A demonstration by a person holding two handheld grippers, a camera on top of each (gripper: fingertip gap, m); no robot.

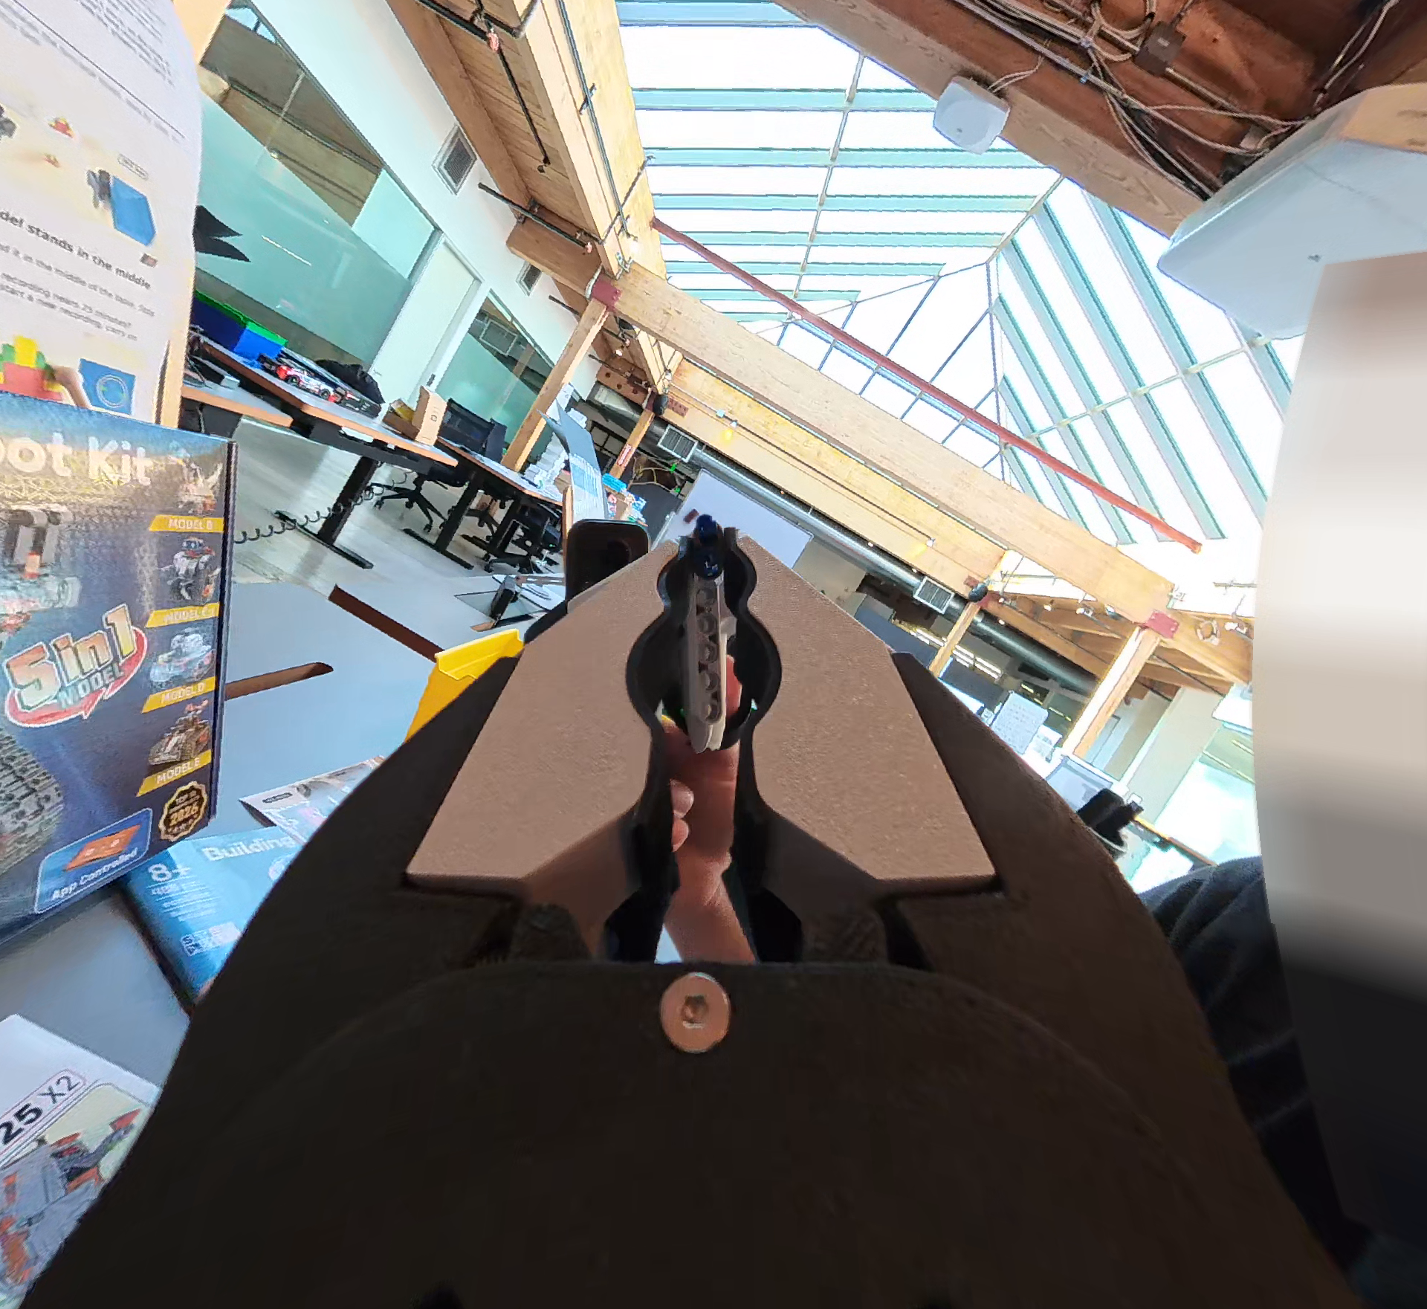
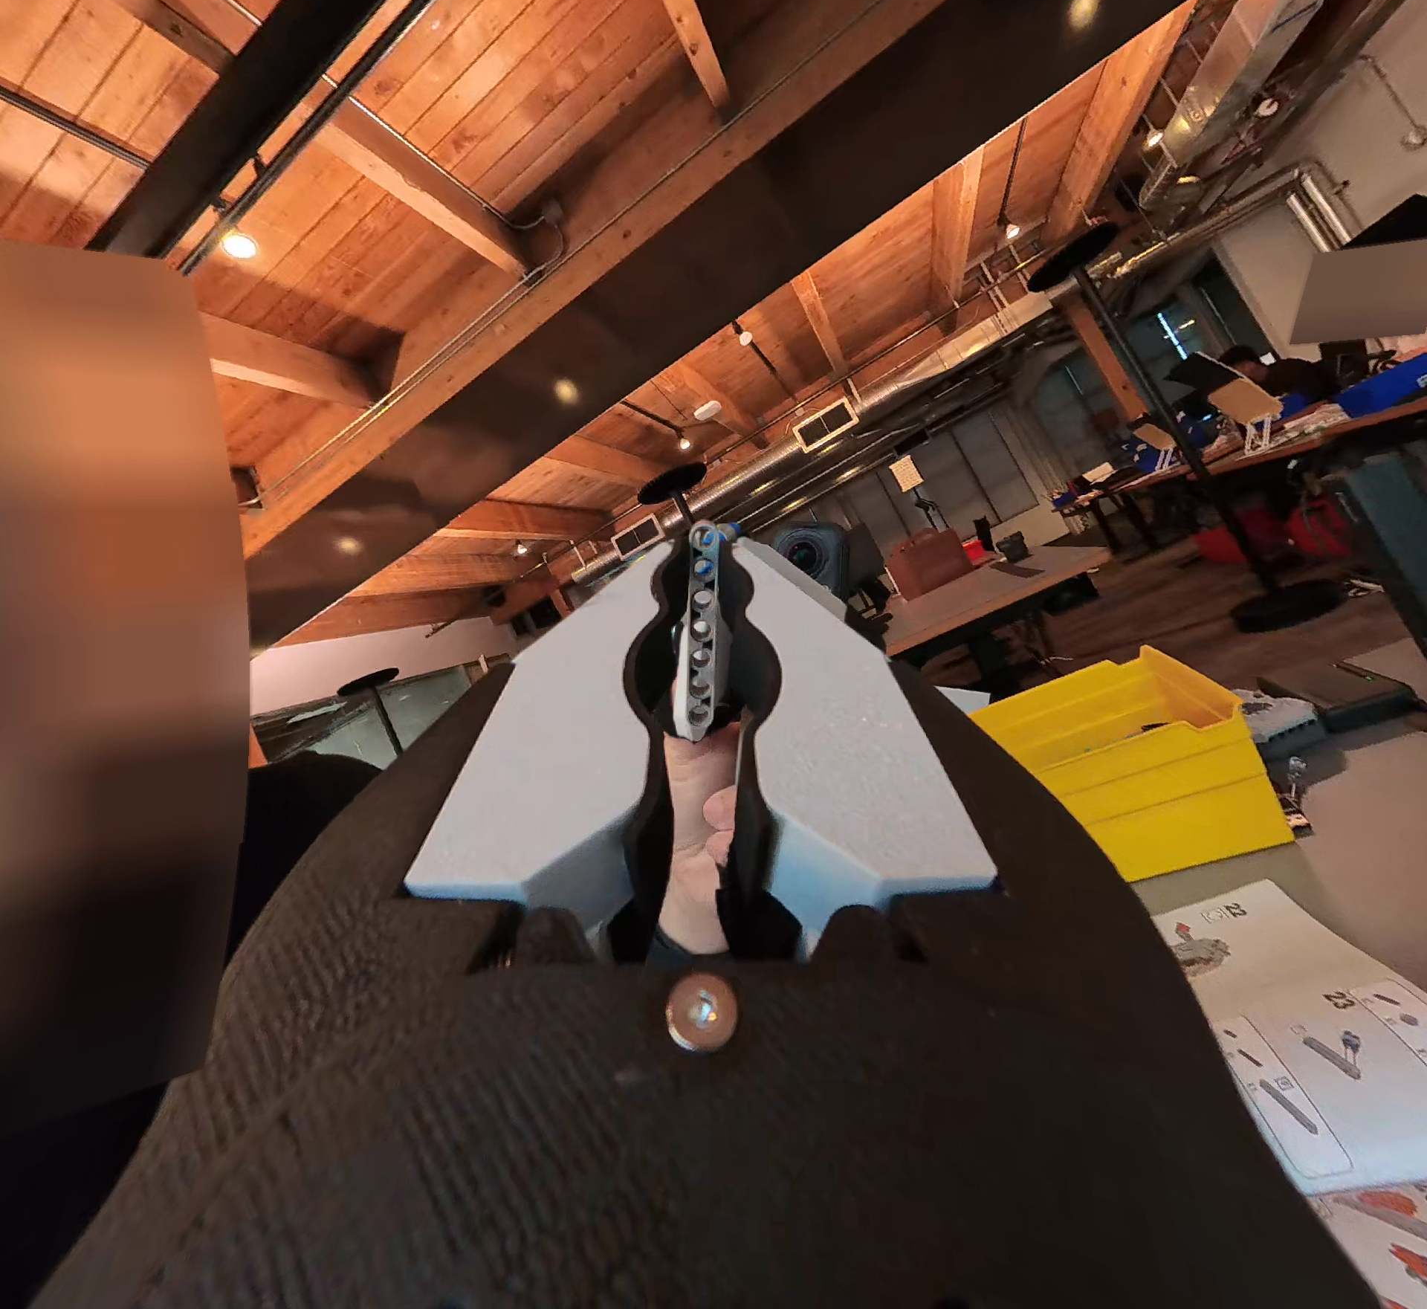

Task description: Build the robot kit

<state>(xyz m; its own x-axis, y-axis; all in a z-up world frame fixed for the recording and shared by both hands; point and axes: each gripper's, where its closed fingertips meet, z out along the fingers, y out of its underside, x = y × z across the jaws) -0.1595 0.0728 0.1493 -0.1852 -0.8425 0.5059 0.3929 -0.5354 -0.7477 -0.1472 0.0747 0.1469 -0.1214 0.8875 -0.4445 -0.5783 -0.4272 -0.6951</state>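
My left gripper (image 1: 706,547) points up and is shut on a light grey beam with a row of holes (image 1: 706,646), which has a blue pin (image 1: 705,529) at its tip. My right gripper (image 2: 706,538) also points up and is shut on a grey holed beam (image 2: 699,642) with blue pins at its top. I cannot tell whether it is the same beam. A person's hand (image 1: 699,832) shows through the gap behind the jaws, also in the right wrist view (image 2: 695,832). The other gripper's camera (image 2: 807,554) is close behind my right fingers.
A kit box (image 1: 100,654) stands at the left, with blue booklets (image 1: 208,893) beside it. A yellow bin (image 2: 1120,762) holding small parts sits on the grey table at the right, with an instruction sheet (image 2: 1297,1040) in front. Desks and wooden ceiling beams lie beyond. My two grippers' fingertips are within a few centimetres of each other.
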